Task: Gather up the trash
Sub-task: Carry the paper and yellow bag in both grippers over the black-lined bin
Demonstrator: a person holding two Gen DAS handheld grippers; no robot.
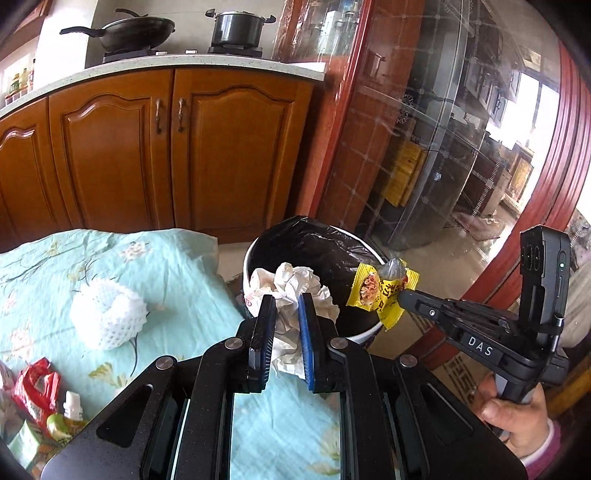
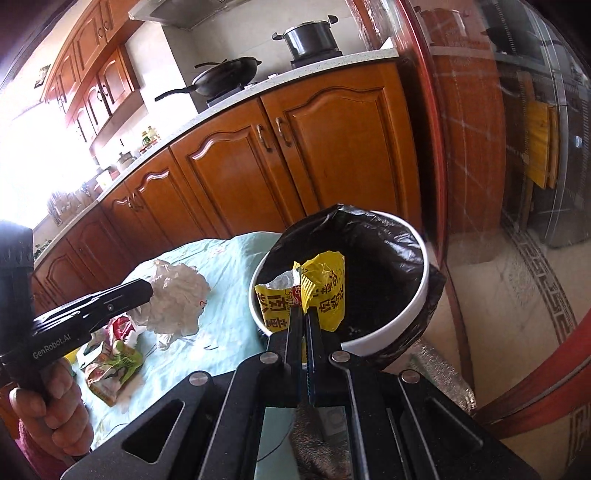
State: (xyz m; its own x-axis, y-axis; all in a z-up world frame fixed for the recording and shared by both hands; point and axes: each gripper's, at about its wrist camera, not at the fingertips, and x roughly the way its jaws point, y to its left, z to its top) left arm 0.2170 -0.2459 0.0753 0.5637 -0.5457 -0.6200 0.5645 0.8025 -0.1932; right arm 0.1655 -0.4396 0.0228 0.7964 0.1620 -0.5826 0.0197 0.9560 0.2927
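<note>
Jaws of both grippers are clenched: right gripper (image 2: 303,314) pinches a yellow wrapper (image 2: 322,291) above the trash bin (image 2: 388,334), left gripper (image 1: 287,306) grips crumpled paper (image 1: 295,284) at its rim. Best to release each well inside the rim.

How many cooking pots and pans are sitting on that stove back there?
2. A black wok with a long handle stands on the left burner, and a dark lidded stockpot on the right burner. Others could be hidden outside the cameras' view.
</note>
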